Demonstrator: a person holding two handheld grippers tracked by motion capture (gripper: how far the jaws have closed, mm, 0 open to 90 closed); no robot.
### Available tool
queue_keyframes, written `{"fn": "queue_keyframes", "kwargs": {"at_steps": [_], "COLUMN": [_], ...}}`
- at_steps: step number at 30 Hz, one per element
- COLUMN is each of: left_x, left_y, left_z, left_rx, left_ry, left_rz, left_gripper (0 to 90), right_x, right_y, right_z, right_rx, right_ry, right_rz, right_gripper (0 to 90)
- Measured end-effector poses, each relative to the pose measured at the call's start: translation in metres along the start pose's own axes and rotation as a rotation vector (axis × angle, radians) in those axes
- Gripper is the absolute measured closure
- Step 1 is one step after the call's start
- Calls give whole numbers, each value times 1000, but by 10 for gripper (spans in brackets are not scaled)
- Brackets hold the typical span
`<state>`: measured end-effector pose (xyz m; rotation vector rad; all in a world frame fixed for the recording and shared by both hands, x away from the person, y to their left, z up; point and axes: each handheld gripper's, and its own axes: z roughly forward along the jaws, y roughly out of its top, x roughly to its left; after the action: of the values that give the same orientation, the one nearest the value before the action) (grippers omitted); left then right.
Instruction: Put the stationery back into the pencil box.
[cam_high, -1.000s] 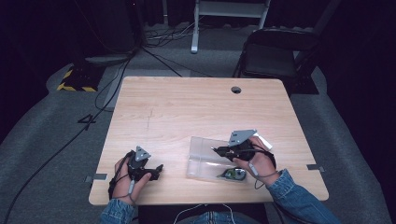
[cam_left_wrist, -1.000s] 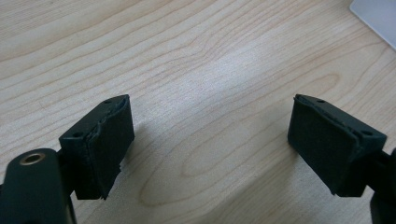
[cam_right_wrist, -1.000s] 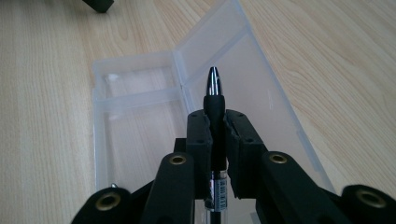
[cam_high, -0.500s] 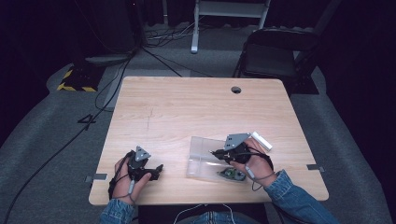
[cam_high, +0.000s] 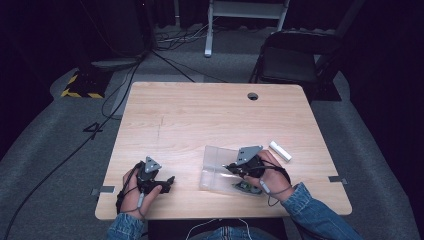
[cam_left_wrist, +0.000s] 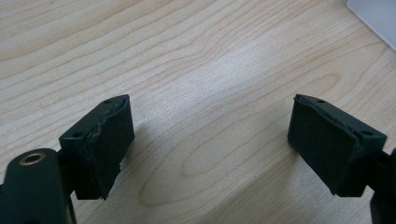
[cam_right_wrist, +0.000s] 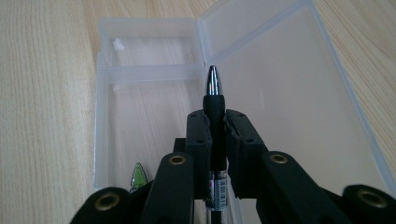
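Over the open clear case (cam_right_wrist: 154, 121), my right jaws clamp a pen (cam_right_wrist: 215, 100); lower it flat, then release. Left jaws wide, empty.

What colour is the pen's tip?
Shiny silver, above a black grip; the pen shows best in the right gripper view.

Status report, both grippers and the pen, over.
Left gripper open, above bare table. Right gripper shut on pen, over open clear case. White block lies aside, nothing blocking.
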<state>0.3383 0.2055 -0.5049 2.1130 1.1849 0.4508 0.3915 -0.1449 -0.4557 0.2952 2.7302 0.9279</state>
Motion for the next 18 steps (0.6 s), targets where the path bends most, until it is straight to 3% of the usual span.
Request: {"fn": "queue_keyframes", "kwargs": {"at_steps": [18], "left_x": [0], "left_y": [0], "left_z": [0], "left_rx": [0], "left_ry": [1], "left_rz": [0], "left_gripper": [149], "right_x": [6], "right_y": [0], "right_z": [12], "right_rx": [49], "right_ry": [4], "right_rz": [-52], "right_gripper": [793]}}
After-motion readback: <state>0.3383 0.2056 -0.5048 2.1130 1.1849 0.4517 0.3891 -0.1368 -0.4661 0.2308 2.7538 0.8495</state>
